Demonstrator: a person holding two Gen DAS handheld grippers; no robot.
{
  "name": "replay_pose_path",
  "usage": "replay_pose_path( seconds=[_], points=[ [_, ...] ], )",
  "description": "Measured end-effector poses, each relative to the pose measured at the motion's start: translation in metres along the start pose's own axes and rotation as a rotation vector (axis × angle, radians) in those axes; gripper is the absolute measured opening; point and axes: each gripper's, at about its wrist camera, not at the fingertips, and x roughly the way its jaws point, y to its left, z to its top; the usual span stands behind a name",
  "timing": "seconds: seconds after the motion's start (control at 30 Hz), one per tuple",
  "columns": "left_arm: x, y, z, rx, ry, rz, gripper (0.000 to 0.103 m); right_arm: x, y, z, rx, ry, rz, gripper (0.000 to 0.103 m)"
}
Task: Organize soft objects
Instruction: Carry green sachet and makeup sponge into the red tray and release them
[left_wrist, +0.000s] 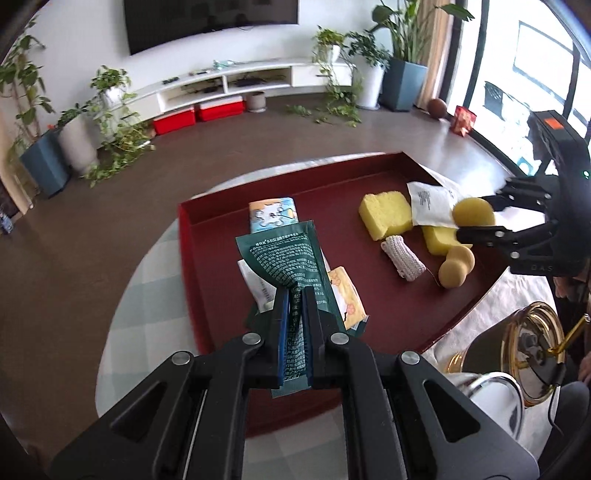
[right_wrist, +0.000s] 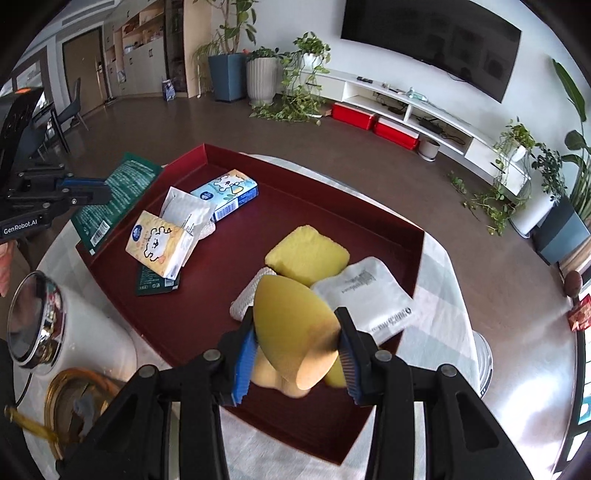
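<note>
Gripping a green sachet (left_wrist: 284, 254) in my left tongs (left_wrist: 294, 295), I hold it lifted over the left part of the red tray (left_wrist: 195, 266), my fingers pinched narrow on its lower end so the top fans out. Under it, near the tray's left wall, lie a blue tissue pack (left_wrist: 272, 214), a white packet (right_wrist: 186, 210) and a yellow tissue pack (right_wrist: 157, 243), overlapping in a loose heap, with another green sachet (right_wrist: 149, 286) flat beneath them. The tray floor between that heap and the right-hand cluster is bare red. Further right sit a yellow sponge (left_wrist: 386, 216), a knitted cloth (left_wrist: 402, 258), a second sponge (left_wrist: 439, 238), a tan puff (left_wrist: 456, 267) and a white pouch (left_wrist: 430, 203) that leans over the tray's right rim. My right tongs (right_wrist: 295, 347) are closed on a teardrop puff (right_wrist: 291, 325), raised above that cluster near the tray's front edge.
</note>
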Motion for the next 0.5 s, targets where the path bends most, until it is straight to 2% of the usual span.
replay_pose_path(
  seconds=[0.4, 0.5],
  points=[
    [0.044, -0.018, 0.006, 0.091, 0.074, -0.021, 0.007, 0.045, 0.015, 0.024, -0.074, 0.061, 0.048, 0.043],
    [0.051, -0.018, 0.008, 0.084, 0.075, -0.021, 0.013, 0.053, 0.013, 0.026, -0.076, 0.077, 0.046, 0.044]
  ],
)
